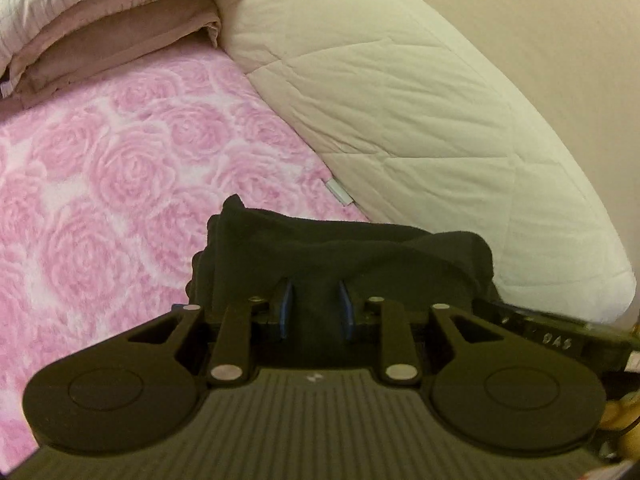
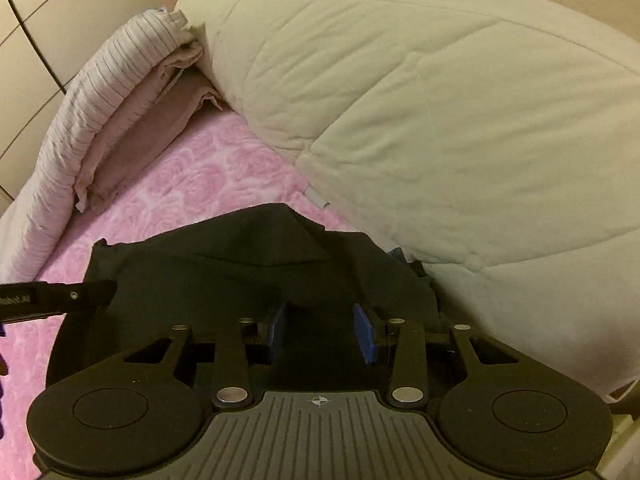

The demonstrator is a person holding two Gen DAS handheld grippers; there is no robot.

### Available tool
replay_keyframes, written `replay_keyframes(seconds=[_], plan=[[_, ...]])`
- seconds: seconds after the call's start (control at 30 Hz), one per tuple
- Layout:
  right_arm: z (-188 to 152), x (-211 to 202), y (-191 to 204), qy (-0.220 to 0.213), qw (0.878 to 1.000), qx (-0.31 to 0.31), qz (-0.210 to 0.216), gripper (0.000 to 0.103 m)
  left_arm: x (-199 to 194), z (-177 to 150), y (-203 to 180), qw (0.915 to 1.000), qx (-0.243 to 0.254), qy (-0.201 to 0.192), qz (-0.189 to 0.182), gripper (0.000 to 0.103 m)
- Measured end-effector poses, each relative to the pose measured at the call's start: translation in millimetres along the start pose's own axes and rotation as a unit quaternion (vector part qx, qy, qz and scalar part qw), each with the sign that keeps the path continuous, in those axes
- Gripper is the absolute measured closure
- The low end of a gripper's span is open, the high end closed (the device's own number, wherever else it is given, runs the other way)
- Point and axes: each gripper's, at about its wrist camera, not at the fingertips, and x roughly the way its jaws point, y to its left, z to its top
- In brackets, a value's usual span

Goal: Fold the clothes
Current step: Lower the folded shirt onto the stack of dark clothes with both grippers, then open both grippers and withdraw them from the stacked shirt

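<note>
A black garment (image 1: 344,248) lies bunched on the pink rose-patterned bedspread (image 1: 120,184), just in front of both grippers. My left gripper (image 1: 315,294) has its blue pads (image 1: 286,304) a short way apart, with dark cloth between them and draped over the fingertips, which are hidden. My right gripper (image 2: 322,314) likewise holds a fold of the black garment (image 2: 248,256) between its blue pads (image 2: 365,332), tips covered. The two grippers sit side by side: the left gripper's body (image 2: 60,298) shows in the right wrist view, and the right gripper's body (image 1: 560,338) in the left wrist view.
A thick cream quilted duvet (image 1: 400,92) is rolled up along the right side, touching the garment's far edge. Folded striped and brown bedding (image 1: 100,28) is stacked at the head of the bed. Wardrobe panels (image 2: 36,40) stand behind. Open bedspread stretches to the left.
</note>
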Motion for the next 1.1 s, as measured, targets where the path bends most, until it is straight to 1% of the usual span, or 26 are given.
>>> replay_keyframes(seconds=[0.07,0.13,0.27,0.33,0.4,0.47,0.53,0.6,0.67,0.77,0.83,0.87,0.97,1.1], plan=[[2,-13,1,0.003,1.0,-0.001,-0.005,0.064,-14,-1,-7,0.9999,0.006,-0.002,0.008,0.083],[1,-29,8,0.008,1.0,-0.006,-0.018,0.064,-36,-9,-18,0.9993,0.027,-0.004,0.025,0.086],[-14,-54,28,0.033,0.999,-0.002,-0.028,0.064,-57,-36,-37,0.9977,0.051,0.023,0.037,0.086],[-26,-58,33,0.049,0.998,0.001,-0.029,0.064,-56,-53,-42,0.9967,0.054,0.046,0.039,0.086],[-38,-60,38,0.065,0.997,0.003,-0.03,0.064,-45,-68,-44,0.9945,0.058,0.071,0.05,0.086],[-51,-51,40,0.087,0.996,-0.003,-0.034,0.064,-36,-74,-43,0.994,0.052,0.075,0.06,0.086],[-61,-38,39,0.097,0.995,-0.008,-0.035,0.064,-28,-76,-42,0.9939,0.044,0.074,0.069,0.084],[-65,-32,37,0.094,0.995,-0.004,-0.035,0.064,-25,-73,-43,0.9938,0.035,0.073,0.077,0.084],[-64,-35,37,0.09,0.995,-0.004,-0.033,0.064,-29,-72,-47,0.993,0.034,0.07,0.088,0.085],[-70,-53,40,0.075,0.997,-0.006,-0.02,0.064,-43,-75,-56,0.9918,0.041,0.063,0.103,0.084],[-79,-70,40,0.065,0.998,-0.001,-0.006,0.064,-57,-81,-65,0.9914,0.049,0.056,0.108,0.082],[-86,-81,39,0.06,0.998,0.006,0.003,0.064,-63,-86,-69,0.9915,0.05,0.053,0.107,0.08],[-106,-106,38,0.052,0.998,0.022,0.026,0.064,-87,-109,-88,0.9901,0.065,0.046,0.116,0.08],[-132,-143,44,0.035,0.999,0.01,0.027,0.064,-120,-142,-116,0.9871,0.089,0.037,0.129,0.08]])
